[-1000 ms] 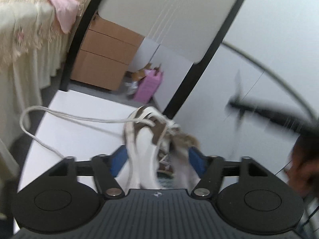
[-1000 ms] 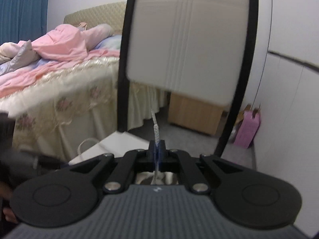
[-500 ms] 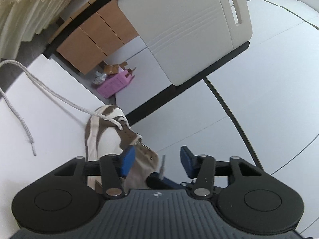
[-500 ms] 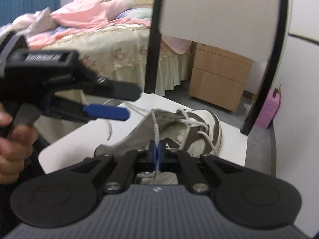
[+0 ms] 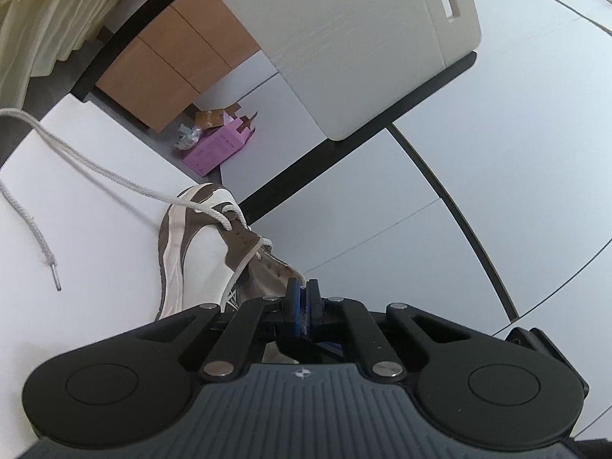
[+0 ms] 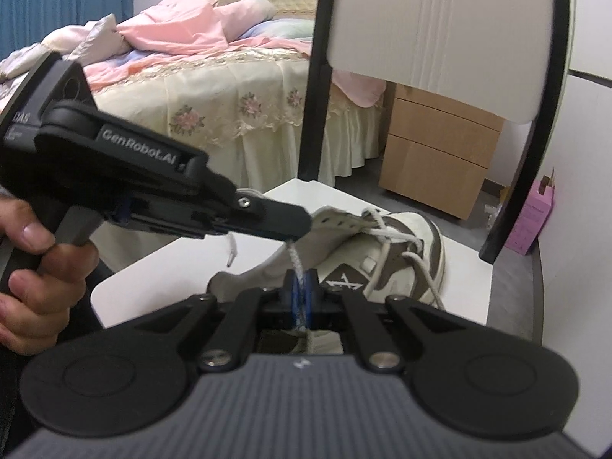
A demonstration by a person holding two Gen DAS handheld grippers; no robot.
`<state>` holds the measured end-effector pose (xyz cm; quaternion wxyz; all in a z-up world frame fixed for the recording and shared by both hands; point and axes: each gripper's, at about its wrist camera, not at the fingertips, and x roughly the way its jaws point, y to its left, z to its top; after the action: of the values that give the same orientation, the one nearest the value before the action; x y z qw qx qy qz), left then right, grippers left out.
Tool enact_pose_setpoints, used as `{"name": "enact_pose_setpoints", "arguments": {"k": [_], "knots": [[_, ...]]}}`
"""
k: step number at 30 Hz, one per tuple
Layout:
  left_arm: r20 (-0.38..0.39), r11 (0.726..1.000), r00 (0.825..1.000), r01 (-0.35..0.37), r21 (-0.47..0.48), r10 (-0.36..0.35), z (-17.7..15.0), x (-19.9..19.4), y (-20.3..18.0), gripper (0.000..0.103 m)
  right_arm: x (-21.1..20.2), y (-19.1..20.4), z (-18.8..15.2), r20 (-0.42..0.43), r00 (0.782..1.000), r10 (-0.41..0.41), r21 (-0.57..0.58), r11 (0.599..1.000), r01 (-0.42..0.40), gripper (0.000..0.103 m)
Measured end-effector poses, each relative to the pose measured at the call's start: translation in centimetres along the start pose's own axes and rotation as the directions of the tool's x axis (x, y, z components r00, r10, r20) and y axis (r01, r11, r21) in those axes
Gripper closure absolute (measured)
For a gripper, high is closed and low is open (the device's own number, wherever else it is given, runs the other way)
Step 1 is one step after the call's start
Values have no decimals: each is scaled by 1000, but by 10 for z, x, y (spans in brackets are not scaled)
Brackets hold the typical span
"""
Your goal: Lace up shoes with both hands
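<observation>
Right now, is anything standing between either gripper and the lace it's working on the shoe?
Nothing visible does. The right gripper is already shut on the lace, and the left gripper, whose jaws have just been closing, meets the same strand just above, over the shoe.

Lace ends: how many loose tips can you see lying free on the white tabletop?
1. The white shoelace's metal-tipped end lies on the white tabletop, left of the brown-and-white sneaker. The other end is clamped in the right gripper, its tip hidden.
</observation>
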<state>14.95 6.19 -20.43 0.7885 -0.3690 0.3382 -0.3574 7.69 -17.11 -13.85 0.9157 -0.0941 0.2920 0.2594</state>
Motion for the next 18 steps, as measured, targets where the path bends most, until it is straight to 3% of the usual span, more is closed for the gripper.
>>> {"name": "enact_pose_setpoints", "arguments": {"k": [3,6,11,18], "knots": [[-1,1000,1000,-12,-1,12,0,0,1,100,-2,-2,0,14,1000,-7,8,1000,6,96],[-2,1000,1000,-29,2,29,0,-1,2,100,-4,0,0,29,999,-16,-2,1000,16,68],[-8,999,1000,-30,19,30,0,0,-1,100,-4,4,0,46,999,-12,-24,1000,13,70],[-32,999,999,-27,22,27,-1,3,-1,100,-2,2,1,65,998,-1,-9,1000,2,88]]}}
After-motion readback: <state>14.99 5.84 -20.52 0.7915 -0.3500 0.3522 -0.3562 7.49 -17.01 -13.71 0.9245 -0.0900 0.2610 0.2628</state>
